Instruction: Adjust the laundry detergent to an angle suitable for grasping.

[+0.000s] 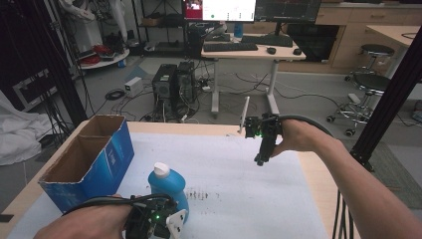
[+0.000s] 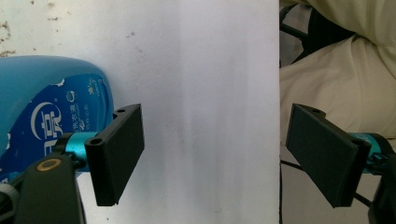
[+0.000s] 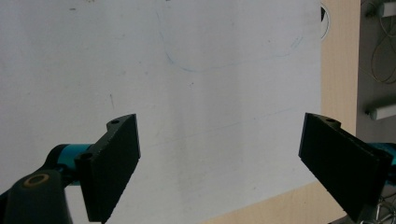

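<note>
A blue bottle (image 1: 168,185) with a white cap stands on the white mat (image 1: 239,169) near the front left. My left gripper (image 1: 155,223) is low at the front edge, just in front of the bottle. In the left gripper view its jaws (image 2: 217,135) stand wide open over bare mat, and the blue bottle (image 2: 46,102) lies outside the left jaw, not between them. My right gripper (image 1: 260,158) hangs pointing down over the far middle of the mat. Its jaws (image 3: 219,140) are wide open with nothing between them.
An open blue cardboard box (image 1: 87,159) sits at the table's left edge, beside the bottle. The wooden table edge (image 3: 338,70) runs along the mat's right side. Beyond the table are a desk (image 1: 254,52), computers and stools.
</note>
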A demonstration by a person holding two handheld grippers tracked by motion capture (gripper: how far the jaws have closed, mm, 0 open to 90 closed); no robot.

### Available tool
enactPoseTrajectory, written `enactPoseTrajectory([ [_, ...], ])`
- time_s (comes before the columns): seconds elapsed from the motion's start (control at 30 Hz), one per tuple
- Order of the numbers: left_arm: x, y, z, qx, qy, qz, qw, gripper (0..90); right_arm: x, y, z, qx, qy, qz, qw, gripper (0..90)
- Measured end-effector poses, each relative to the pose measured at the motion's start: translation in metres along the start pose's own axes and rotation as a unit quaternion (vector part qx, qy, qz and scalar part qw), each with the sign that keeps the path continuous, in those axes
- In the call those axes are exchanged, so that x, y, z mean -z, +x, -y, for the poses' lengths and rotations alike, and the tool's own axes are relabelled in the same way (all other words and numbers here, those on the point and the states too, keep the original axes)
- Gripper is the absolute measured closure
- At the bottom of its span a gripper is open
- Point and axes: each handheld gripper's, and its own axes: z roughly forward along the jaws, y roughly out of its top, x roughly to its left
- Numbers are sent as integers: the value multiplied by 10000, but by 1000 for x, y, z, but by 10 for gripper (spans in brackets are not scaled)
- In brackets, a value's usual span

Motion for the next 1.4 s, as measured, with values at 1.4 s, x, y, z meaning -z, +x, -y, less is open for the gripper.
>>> enactPoseTrajectory([
  [1.4, 2, 3, 1, 10, 6, -8, 10000, 196, 3, -1, 4, -118, -32, 25, 9999, 117],
])
